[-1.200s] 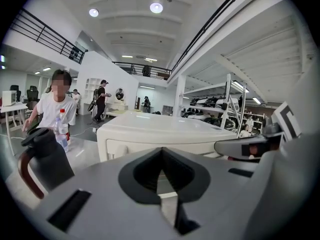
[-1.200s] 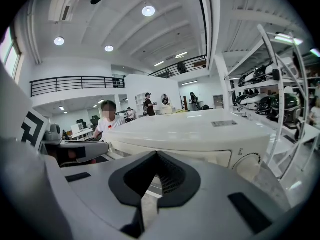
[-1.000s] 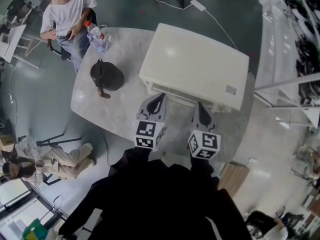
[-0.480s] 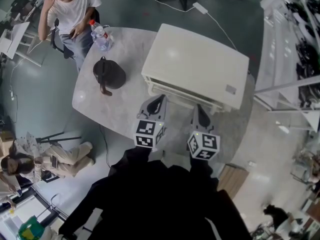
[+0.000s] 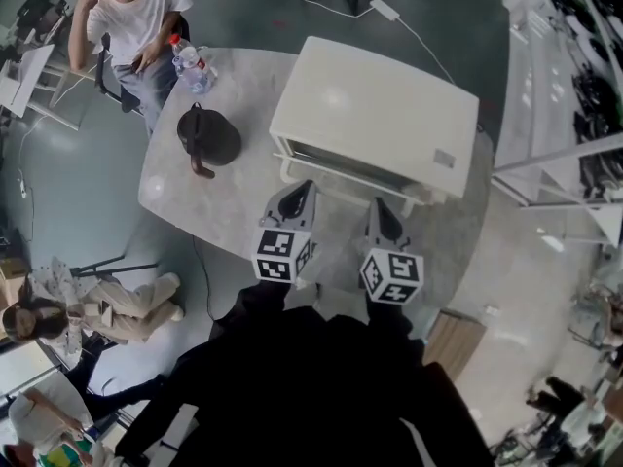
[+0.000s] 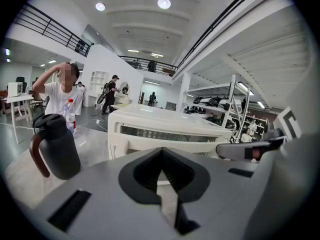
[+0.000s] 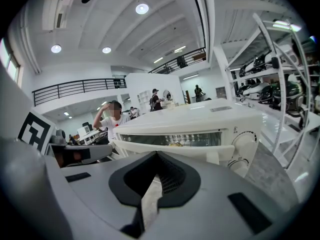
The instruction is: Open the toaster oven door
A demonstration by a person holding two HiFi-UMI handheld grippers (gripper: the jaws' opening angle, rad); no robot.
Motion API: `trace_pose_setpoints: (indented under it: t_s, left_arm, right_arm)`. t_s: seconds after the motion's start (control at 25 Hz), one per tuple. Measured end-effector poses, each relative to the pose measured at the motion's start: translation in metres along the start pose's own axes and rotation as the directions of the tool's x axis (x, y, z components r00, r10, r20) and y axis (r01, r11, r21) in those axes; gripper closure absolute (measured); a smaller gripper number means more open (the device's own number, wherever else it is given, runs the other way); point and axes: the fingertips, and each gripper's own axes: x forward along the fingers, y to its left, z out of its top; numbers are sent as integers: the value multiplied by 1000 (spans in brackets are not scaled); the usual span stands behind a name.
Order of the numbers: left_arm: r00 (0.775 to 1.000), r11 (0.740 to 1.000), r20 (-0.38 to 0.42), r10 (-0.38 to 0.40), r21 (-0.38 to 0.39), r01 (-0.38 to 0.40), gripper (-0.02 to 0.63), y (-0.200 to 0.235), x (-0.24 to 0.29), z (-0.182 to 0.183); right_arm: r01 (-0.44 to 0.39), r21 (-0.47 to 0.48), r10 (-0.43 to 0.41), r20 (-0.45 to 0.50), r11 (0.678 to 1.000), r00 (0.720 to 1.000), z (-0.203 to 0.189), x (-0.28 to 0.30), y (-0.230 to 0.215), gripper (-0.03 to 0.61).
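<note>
A white toaster oven (image 5: 375, 115) stands on the grey table (image 5: 219, 212), its front facing me. Its glass door (image 7: 172, 139) with a white handle bar (image 7: 170, 150) looks shut, and knobs (image 7: 245, 146) sit to the door's right. My left gripper (image 5: 303, 190) hangs just short of the oven's front left, its jaws together and holding nothing. My right gripper (image 5: 378, 208) is a little nearer me, in front of the oven's right half, also shut and empty. Neither touches the oven. The oven's window (image 6: 165, 133) fills the middle of the left gripper view.
A dark jug (image 5: 207, 136) stands left of the oven, and a water bottle (image 5: 187, 66) beyond it at the table's far edge. A person (image 5: 127, 13) sits there. Metal shelving (image 5: 574, 86) runs along the right. Another person (image 5: 88, 309) sits on the floor at left.
The view has shifted slightly, and both grippers sit a touch higher in it, still just short of the oven's front. The seated person has raised a hand to the head.
</note>
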Motion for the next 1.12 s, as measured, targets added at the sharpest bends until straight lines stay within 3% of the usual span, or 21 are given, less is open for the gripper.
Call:
trace_pose_setpoints:
  t_s: [0.36,1.12]
  left_arm:
    - [1000,999,-11,3,-54,-3,611,0,-10,-13]
    - [997,998,-73,14,-64,-18,612,-2,-27,-43]
  right_arm:
    - [-14,18,14,-18,1000,1000,-14,-9,2,577]
    - [-15,61,20,-90,998,996,-44,-26,0,577]
